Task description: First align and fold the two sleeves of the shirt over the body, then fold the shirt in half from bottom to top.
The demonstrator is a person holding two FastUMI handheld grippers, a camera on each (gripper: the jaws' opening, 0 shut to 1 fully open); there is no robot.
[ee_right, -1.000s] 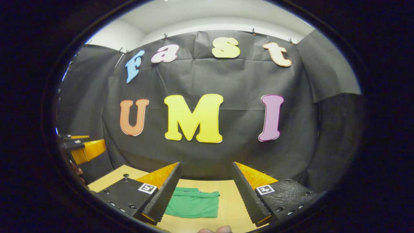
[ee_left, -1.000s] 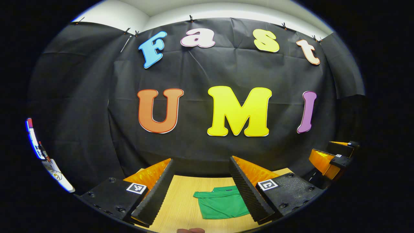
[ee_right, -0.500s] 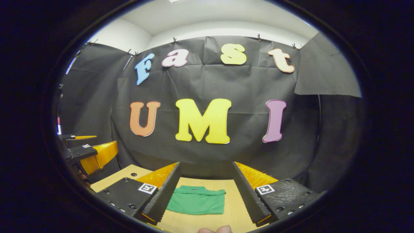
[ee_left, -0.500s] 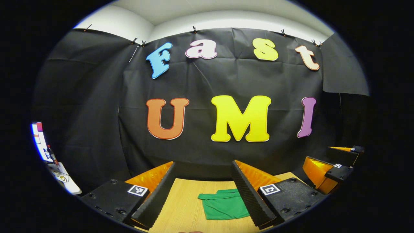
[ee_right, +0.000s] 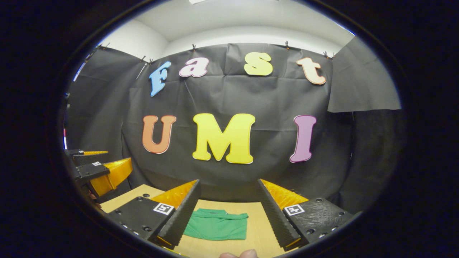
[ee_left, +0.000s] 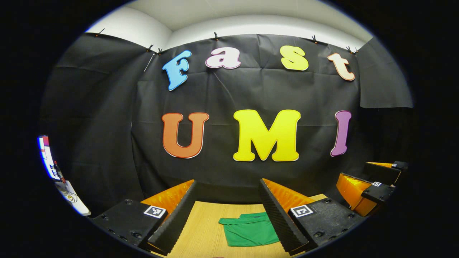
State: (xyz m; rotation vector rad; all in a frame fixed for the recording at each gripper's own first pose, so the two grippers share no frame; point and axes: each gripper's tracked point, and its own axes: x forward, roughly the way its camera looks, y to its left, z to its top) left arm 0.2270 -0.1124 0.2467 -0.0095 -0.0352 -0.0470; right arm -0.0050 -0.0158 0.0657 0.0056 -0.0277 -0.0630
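Observation:
A green shirt (ee_left: 250,231) lies folded into a small flat rectangle on the wooden table (ee_left: 204,233). In the right gripper view the same shirt (ee_right: 217,225) lies low in the middle, collar toward the wall. My left gripper (ee_left: 226,211) hangs open above the table, well back from the shirt, nothing between its fingers. My right gripper (ee_right: 229,209) is open too, raised and empty. The right gripper (ee_left: 369,186) shows at the far right of the left gripper view. The left gripper (ee_right: 96,172) shows at the left edge of the right gripper view.
The black cloth wall stands close behind the table's far edge (ee_right: 229,201). A bright screen and white gear (ee_left: 53,168) sit at the far left. A fingertip (ee_right: 238,254) shows at the bottom edge of the right gripper view.
Both grippers have drawn back and tilted up a little, so the folded shirt sits lower and smaller in each view. The shirt itself has not moved.

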